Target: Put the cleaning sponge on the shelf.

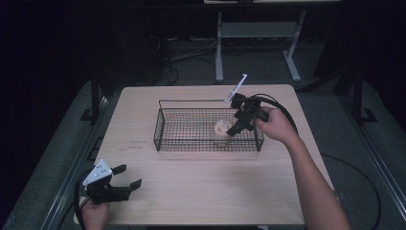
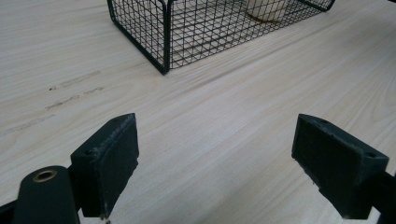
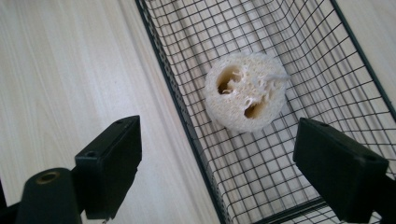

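Down at the near left corner of the bench [image 1: 201,191], the left claw [image 1: 130,176] hovers low over bare wood, its jaws spread wide with nothing between them; in the left gripper view [image 2: 215,154] they frame only pale grain, with the near left corner of the wire basket [image 2: 163,42] farther off. A hand [image 1: 95,213] holds it from the bench's near edge.

Toward the middle of the bench sits the black wire basket [image 1: 165,127], its long sides running parallel to the near edge. Inside it, towards its right end, lies a pale loofah sponge [image 1: 221,129], resting on the mesh floor with its holed face up [image 3: 245,91].

At the right end of the basket the right claw [image 1: 234,130] is tipped down over the rim, just beside the sponge. Its jaws are spread apart, one over the bench outside the basket wall and one over the mesh [image 3: 217,168], gripping nothing. The sponge lies a little beyond them, untouched.
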